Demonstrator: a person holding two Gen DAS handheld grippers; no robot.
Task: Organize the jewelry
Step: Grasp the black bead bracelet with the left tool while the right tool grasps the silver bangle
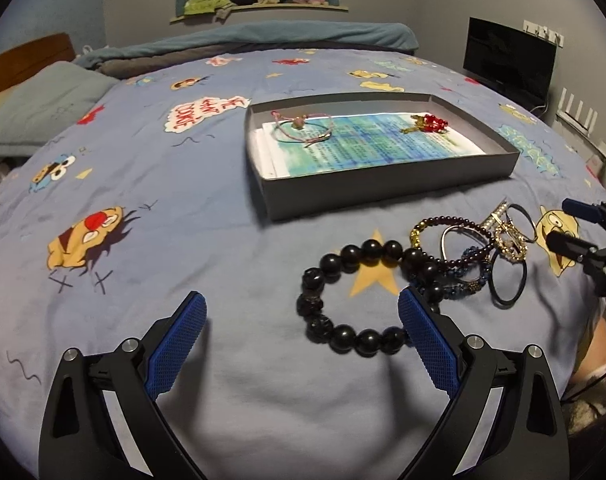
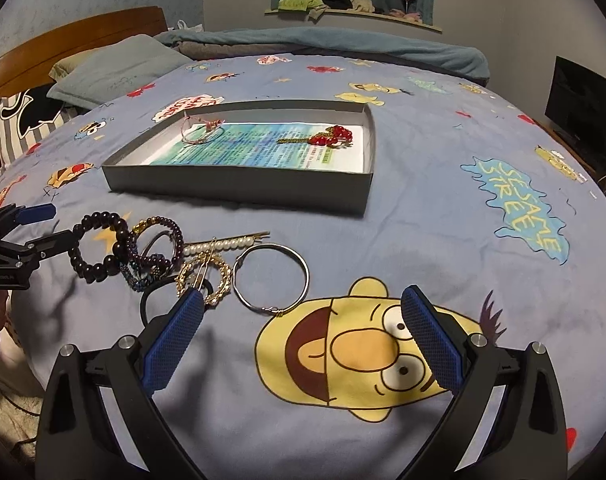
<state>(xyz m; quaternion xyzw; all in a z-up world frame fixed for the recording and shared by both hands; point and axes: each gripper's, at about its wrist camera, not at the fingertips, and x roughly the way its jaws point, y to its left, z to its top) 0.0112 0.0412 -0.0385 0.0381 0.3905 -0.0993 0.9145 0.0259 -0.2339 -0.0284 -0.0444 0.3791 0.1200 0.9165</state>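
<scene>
A grey shallow box lies on the bed, holding a pink cord bracelet and a red bead piece. In front of it sits a pile of jewelry. A black bead bracelet lies between the fingers of my left gripper, which is open. My right gripper is open above the sheet, with a silver bangle just ahead of it and a gold hoop by its left finger. A dark purple bead bracelet overlaps the pile.
A pearl hair pin and a black hair tie lie in the pile. Pillows and a wooden headboard are at the left. A rolled blanket lines the far edge, and a dark monitor stands on the right.
</scene>
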